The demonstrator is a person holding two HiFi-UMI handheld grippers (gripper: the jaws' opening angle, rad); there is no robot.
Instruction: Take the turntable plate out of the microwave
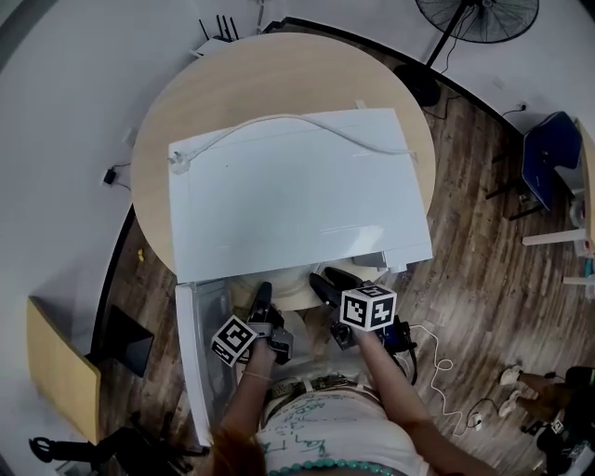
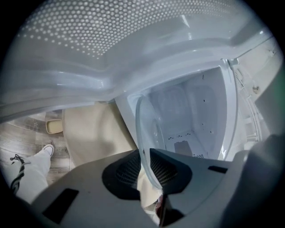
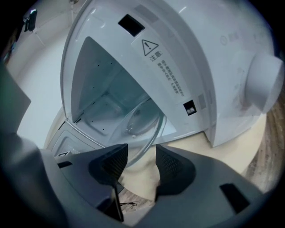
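Note:
The white microwave (image 1: 297, 186) stands on a round wooden table (image 1: 186, 121) with its door (image 1: 200, 344) swung open. The clear glass turntable plate (image 2: 149, 133) is tilted on edge at the mouth of the cavity (image 2: 196, 111). My left gripper (image 2: 145, 158) is shut on the plate's rim, which runs between the two black pads. In the right gripper view the plate (image 3: 142, 118) leans half out of the opening. My right gripper (image 3: 141, 153) is open, its jaws wide to either side of the rim and clear of it. From the head view both grippers (image 1: 263, 296) (image 1: 325, 279) reach into the front opening.
The perforated inside of the door (image 2: 111, 40) fills the space above my left gripper. A white cable (image 1: 307, 121) lies across the microwave's top. The round knob (image 3: 262, 82) sits on the front panel at the right. A fan (image 1: 474, 19) and a blue chair (image 1: 548, 158) stand on the wooden floor.

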